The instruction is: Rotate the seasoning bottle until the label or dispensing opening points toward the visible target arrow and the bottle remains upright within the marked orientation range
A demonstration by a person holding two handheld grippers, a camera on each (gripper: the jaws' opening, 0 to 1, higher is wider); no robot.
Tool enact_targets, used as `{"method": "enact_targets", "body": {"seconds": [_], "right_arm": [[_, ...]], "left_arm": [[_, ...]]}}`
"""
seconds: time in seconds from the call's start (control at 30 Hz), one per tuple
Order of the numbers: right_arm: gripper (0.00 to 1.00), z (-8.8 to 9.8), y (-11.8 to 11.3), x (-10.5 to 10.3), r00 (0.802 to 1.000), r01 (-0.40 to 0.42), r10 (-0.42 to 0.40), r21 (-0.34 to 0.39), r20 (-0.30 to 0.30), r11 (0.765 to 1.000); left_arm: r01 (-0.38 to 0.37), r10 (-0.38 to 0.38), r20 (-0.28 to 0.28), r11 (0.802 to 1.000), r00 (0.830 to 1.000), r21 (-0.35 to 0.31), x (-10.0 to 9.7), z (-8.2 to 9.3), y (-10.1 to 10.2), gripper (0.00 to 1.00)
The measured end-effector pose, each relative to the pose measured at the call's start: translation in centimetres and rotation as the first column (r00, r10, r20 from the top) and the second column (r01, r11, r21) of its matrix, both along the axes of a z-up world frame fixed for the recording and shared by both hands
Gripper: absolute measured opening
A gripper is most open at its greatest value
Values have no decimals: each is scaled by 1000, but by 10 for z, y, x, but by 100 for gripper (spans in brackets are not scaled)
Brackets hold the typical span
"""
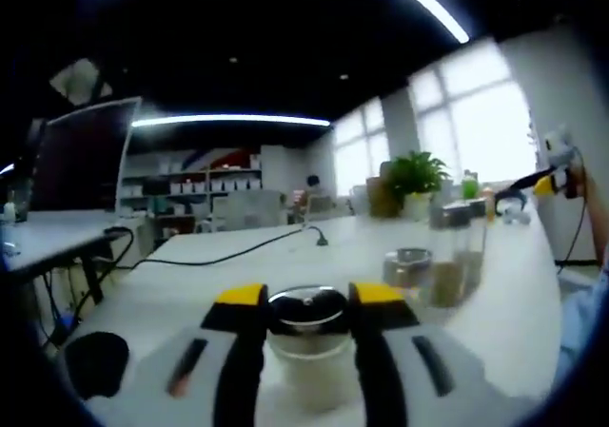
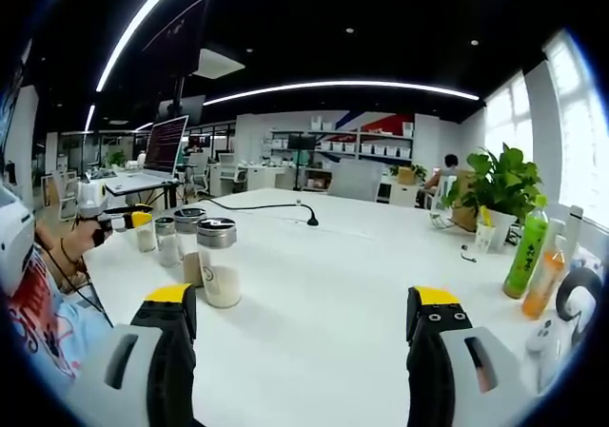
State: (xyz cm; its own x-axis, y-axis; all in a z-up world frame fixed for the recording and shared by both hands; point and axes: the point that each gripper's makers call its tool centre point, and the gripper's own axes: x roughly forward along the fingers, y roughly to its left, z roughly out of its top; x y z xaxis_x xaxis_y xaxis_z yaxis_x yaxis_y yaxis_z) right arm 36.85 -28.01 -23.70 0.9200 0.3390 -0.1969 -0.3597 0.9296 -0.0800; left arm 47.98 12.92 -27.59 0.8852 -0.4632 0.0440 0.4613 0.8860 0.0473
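Left gripper (image 1: 308, 315) has its jaws clamped on the seasoning bottle (image 1: 306, 346), upright on the white bench (image 1: 285, 256), with two more jars (image 1: 455, 256) just right of it. In the right gripper view, the right gripper (image 2: 303, 318) hangs over bare bench, jaws wide, green bottle (image 2: 526, 246) far right.
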Motion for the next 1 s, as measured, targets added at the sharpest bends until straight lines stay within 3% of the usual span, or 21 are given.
{"method": "enact_targets", "body": {"seconds": [0.3, 1.0], "right_arm": [[95, 0, 0, 0, 1000, 2, -2, 0, 0, 1000], [95, 0, 3, 0, 1000, -8, 8, -6, -3, 1000]], "left_arm": [[-10, 9, -6, 999, 1000, -45, 3, 2, 6, 35], [62, -62, -3, 998, 998, -10, 5, 0, 1, 34]]}}
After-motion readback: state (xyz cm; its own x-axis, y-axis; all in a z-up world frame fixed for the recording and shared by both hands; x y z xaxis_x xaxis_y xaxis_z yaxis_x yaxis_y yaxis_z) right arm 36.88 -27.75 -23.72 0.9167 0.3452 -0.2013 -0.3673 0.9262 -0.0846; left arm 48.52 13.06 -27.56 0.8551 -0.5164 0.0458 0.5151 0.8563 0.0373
